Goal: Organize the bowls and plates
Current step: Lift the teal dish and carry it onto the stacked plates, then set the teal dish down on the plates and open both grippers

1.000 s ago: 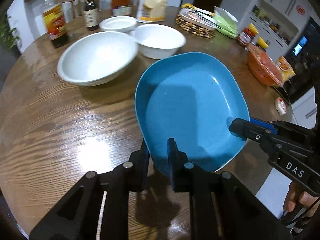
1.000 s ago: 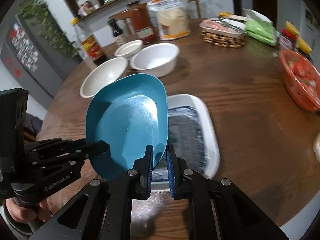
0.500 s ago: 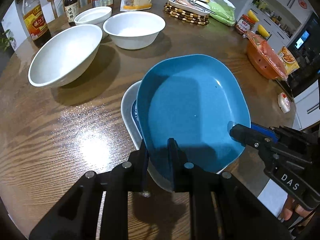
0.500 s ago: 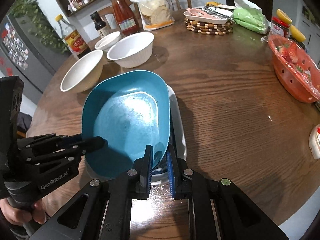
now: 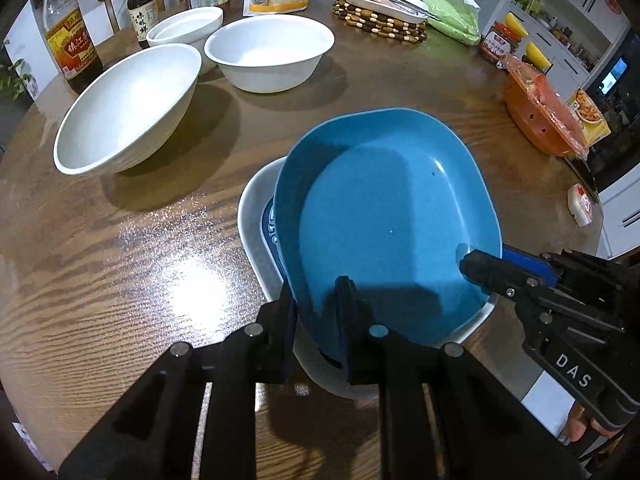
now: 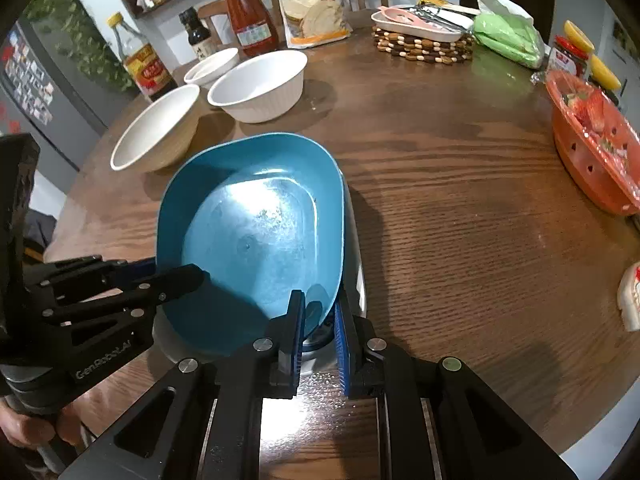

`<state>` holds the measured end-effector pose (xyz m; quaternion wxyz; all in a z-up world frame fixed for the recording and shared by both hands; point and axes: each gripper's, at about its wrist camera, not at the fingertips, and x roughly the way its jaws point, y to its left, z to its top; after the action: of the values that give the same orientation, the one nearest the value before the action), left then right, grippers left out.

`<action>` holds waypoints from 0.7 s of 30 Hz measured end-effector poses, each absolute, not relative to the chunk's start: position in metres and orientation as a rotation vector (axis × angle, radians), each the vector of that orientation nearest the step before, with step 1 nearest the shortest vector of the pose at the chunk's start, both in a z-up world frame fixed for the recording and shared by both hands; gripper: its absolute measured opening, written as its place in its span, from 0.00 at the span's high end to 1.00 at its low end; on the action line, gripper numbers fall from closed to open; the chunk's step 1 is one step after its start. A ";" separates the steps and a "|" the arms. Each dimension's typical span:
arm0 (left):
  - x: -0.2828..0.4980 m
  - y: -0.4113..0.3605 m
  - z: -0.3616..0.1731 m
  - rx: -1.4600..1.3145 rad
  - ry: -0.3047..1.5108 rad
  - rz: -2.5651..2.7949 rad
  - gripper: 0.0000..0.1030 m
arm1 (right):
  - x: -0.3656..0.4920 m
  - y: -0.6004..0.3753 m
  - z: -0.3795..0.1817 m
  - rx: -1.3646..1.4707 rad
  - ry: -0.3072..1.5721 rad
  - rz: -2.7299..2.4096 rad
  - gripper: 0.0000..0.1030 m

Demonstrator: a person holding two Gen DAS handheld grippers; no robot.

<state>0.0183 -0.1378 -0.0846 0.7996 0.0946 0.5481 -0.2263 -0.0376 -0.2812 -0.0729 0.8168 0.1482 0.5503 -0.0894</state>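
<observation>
Gripping the blue plate (image 5: 392,220) at its near rim, the left gripper (image 5: 316,312) steadies it over the white plate (image 5: 256,216) near the desk's (image 5: 120,260) front edge, while the right view shows the right gripper (image 6: 318,320) clamped narrow on the plate's opposite rim, so it nests evenly.

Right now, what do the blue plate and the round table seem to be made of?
Blue plate: probably glazed ceramic, possibly melamine; smooth, glossy, with a bright glare patch inside. Round table: wood or wood veneer, with clear grain lines and a shiny varnish that reflects the lamp.
</observation>
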 end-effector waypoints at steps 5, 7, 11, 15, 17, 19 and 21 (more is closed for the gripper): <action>0.022 -0.138 -0.086 0.192 1.183 -0.486 0.81 | -0.034 -0.280 -0.071 0.285 1.174 -0.200 0.85; 0.024 -0.138 -0.087 0.183 1.191 -0.488 0.81 | -0.033 -0.280 -0.069 0.267 1.171 -0.207 0.85; 0.026 -0.140 -0.086 0.185 1.190 -0.490 0.79 | -0.029 -0.277 -0.071 0.237 1.185 -0.214 0.80; 0.024 -0.141 -0.083 0.193 1.180 -0.492 0.74 | -0.029 -0.276 -0.072 0.234 1.189 -0.212 0.79; 0.023 -0.142 -0.083 0.204 1.172 -0.495 0.73 | -0.028 -0.276 -0.072 0.232 1.191 -0.214 0.79; 0.023 -0.143 -0.083 0.212 1.164 -0.493 0.73 | -0.027 -0.275 -0.069 0.217 1.182 -0.224 0.79; 0.022 -0.142 -0.081 0.223 1.151 -0.489 0.72 | -0.027 -0.274 -0.065 0.203 1.169 -0.234 0.79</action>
<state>0.0219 -0.1425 -0.0811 0.8050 0.1043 0.5375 -0.2286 -0.0274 -0.2741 -0.0651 0.8226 0.0954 0.5496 -0.1102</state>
